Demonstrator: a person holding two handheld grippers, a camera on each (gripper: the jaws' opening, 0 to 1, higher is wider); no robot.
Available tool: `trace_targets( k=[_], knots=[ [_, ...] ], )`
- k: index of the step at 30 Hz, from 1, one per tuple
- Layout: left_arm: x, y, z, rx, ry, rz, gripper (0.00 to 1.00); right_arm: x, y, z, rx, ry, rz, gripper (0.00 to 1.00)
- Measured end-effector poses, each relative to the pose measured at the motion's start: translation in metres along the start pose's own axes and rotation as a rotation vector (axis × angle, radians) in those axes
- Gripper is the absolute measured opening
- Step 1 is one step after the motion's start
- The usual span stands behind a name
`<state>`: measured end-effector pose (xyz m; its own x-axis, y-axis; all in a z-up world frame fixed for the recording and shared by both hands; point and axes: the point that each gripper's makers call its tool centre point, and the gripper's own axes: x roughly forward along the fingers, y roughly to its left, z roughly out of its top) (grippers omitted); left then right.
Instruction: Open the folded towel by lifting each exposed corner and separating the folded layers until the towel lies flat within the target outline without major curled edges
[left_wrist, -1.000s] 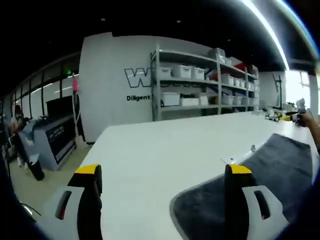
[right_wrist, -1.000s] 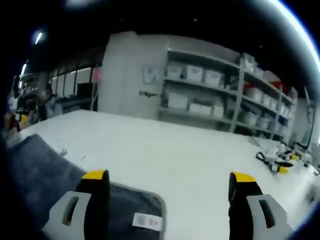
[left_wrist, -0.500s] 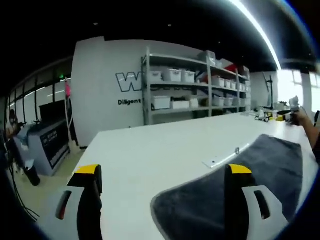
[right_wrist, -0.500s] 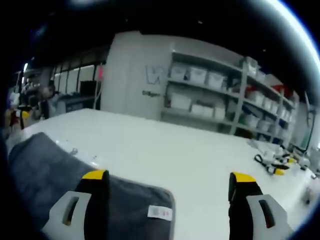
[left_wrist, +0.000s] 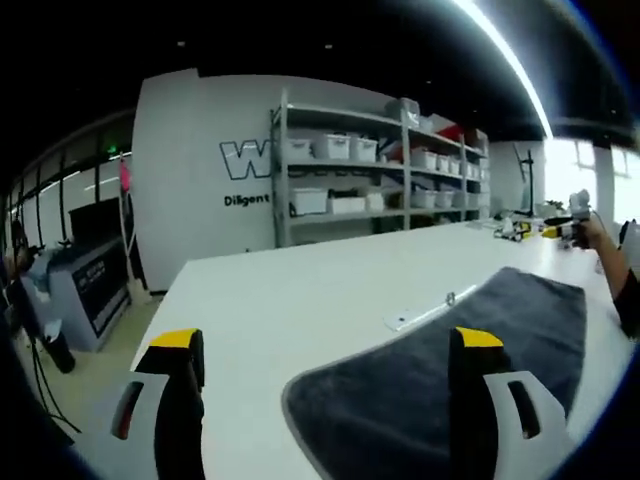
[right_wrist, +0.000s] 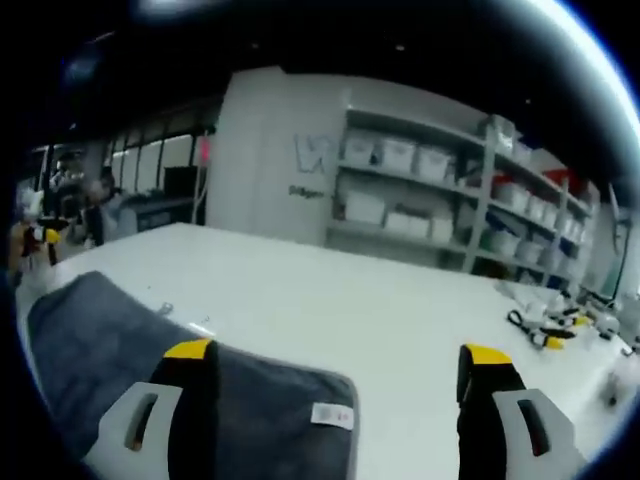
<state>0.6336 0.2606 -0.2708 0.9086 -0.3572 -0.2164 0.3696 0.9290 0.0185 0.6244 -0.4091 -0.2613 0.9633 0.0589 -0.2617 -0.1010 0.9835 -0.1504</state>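
Left tool (left_wrist: 325, 400) and right tool (right_wrist: 340, 405), grey moulded jaws, black inner faces, yellow tips, red slot marking

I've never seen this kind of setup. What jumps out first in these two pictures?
A dark grey towel spread on a big white table, with a small white label near its corner in the right gripper view. In each view, two yellow-tipped jaws of a hand-held gripper stand wide apart. Behind stand shelves of white bins.
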Motion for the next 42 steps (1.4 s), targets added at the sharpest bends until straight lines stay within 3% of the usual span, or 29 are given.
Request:
trace_targets(
  k=[4,6,13,16,19,21,22,26,32,34,37,39,42],
  knots=[
    [-0.008,0.0,0.006,-0.015,-0.015,0.015,1.0,-0.008,-0.002,0.004,-0.003,-0.009,-0.002,1.0],
    [-0.013,0.001,0.007,-0.017,-0.014,0.021,1.0,-0.013,-0.005,0.0,-0.009,0.019,-0.004,1.0],
    [-0.036,-0.012,-0.002,-0.017,-0.007,0.005,1.0,-0.034,-0.003,-0.001,0.022,0.009,0.017,1.0],
    [-0.044,-0.026,-0.011,-0.018,0.011,-0.022,1.0,-0.051,0.006,-0.003,0.008,-0.016,0.022,1.0],
    [-0.05,-0.039,-0.005,0.003,-0.008,-0.032,1.0,-0.067,0.022,-0.016,-0.005,-0.009,0.041,1.0],
    [-0.053,-0.05,0.0,0.018,-0.03,-0.044,1.0,-0.073,0.025,-0.014,-0.012,-0.022,0.035,1.0],
    [-0.053,-0.054,0.002,0.024,-0.031,-0.049,1.0,-0.078,0.026,-0.005,0.014,-0.078,0.024,1.0],
    [-0.059,-0.064,0.008,0.034,-0.052,-0.061,1.0,-0.081,0.035,-0.011,0.01,-0.056,0.054,1.0],
    [-0.072,-0.067,0.003,0.047,-0.055,-0.057,1.0,-0.093,0.049,-0.01,-0.017,-0.054,0.073,1.0],
    [-0.078,-0.066,0.001,0.037,-0.064,-0.052,1.0,-0.097,0.059,-0.014,-0.014,-0.062,0.103,1.0],
    [-0.084,-0.07,-0.001,0.025,-0.074,-0.057,1.0,-0.1,0.069,-0.029,-0.041,-0.021,0.142,1.0],
    [-0.089,-0.068,0.0,0.074,-0.099,-0.012,1.0,-0.102,0.072,-0.038,-0.04,-0.002,0.153,1.0],
    [-0.095,-0.08,-0.014,0.085,-0.063,-0.037,1.0,-0.109,0.075,-0.047,-0.04,0.005,0.163,1.0]
  ],
)
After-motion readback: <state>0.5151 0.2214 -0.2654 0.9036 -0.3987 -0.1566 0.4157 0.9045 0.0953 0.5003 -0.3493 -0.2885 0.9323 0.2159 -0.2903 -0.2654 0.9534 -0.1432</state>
